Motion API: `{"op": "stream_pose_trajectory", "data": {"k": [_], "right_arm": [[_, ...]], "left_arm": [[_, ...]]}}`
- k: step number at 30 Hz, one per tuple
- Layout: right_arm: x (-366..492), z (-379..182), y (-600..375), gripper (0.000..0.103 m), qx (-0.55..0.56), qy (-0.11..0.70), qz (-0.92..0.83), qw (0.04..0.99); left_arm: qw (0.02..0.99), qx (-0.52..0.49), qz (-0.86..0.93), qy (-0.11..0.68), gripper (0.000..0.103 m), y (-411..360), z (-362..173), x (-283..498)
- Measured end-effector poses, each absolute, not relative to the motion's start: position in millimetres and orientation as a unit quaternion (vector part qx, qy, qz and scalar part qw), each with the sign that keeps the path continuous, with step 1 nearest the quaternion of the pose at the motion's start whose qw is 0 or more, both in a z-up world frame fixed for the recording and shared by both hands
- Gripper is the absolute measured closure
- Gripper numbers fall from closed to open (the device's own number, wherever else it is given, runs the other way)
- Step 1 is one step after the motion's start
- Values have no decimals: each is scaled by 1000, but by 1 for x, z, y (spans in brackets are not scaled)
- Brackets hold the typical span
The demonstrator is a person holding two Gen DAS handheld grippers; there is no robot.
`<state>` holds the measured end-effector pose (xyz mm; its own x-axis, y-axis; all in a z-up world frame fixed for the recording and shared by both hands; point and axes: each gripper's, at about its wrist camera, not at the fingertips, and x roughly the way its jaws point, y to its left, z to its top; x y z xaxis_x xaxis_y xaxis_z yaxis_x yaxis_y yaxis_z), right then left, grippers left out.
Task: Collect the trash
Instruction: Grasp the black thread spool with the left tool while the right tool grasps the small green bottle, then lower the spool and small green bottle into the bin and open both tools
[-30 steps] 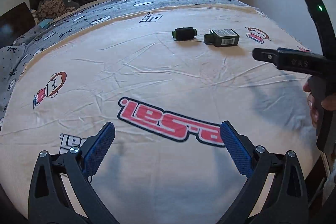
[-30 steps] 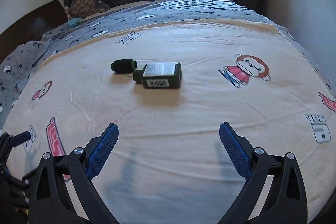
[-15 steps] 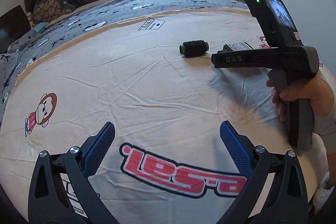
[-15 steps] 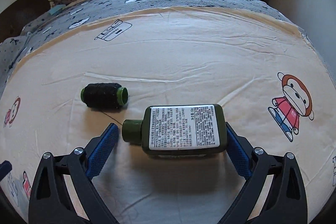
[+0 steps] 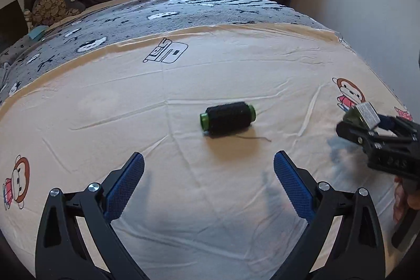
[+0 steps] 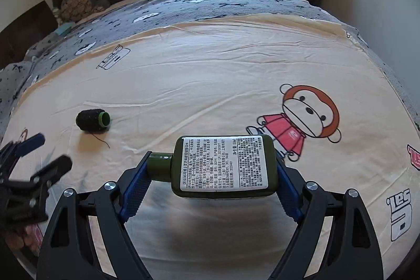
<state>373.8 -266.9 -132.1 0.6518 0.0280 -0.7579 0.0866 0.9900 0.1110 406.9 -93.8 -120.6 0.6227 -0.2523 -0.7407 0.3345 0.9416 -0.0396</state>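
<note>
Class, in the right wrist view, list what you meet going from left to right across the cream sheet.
Left hand-held gripper → black thread spool → green bottle → monkey print

The spool (image 5: 227, 119) lies on the bedsheet (image 5: 183, 85), left of the bottle (image 6: 224, 166).

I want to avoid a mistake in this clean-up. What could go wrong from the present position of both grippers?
1. The right gripper, whose jaws have just been closing, grips the green bottle end to end, one pad on its narrow cap; it might pivot or slip out.
2. The thread spool is round, so the open left gripper could roll it away.
3. Its loose thread may snag.
</note>
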Motion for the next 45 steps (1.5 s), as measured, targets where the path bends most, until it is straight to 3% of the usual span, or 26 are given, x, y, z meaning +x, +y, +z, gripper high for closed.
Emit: {"op": "stream_pose_trajectory", "data": {"k": [7, 10, 11, 12, 19, 33, 45], "right_arm": [[355, -140, -283, 18, 79, 415, 5, 907], [350, -140, -285, 18, 82, 410, 10, 908], [349, -139, -284, 18, 80, 409, 11, 909], [347, -138, -282, 18, 77, 407, 12, 910], [322, -124, -267, 18, 58, 397, 21, 916], [201, -90, -226, 18, 17, 368, 43, 929], [79, -93, -207, 18, 3, 349, 74, 934]], "left_arm": [[886, 27, -160, 434, 23, -124, -139, 449], [886, 40, -150, 437, 38, -130, -141, 457], [886, 41, -148, 437, 48, -130, -140, 458], [886, 41, -146, 438, 50, -128, -138, 459], [886, 59, -156, 433, 50, -109, -119, 415], [906, 51, -168, 384, 50, -43, -67, 224], [917, 56, -175, 353, 50, -26, -77, 85]]}}
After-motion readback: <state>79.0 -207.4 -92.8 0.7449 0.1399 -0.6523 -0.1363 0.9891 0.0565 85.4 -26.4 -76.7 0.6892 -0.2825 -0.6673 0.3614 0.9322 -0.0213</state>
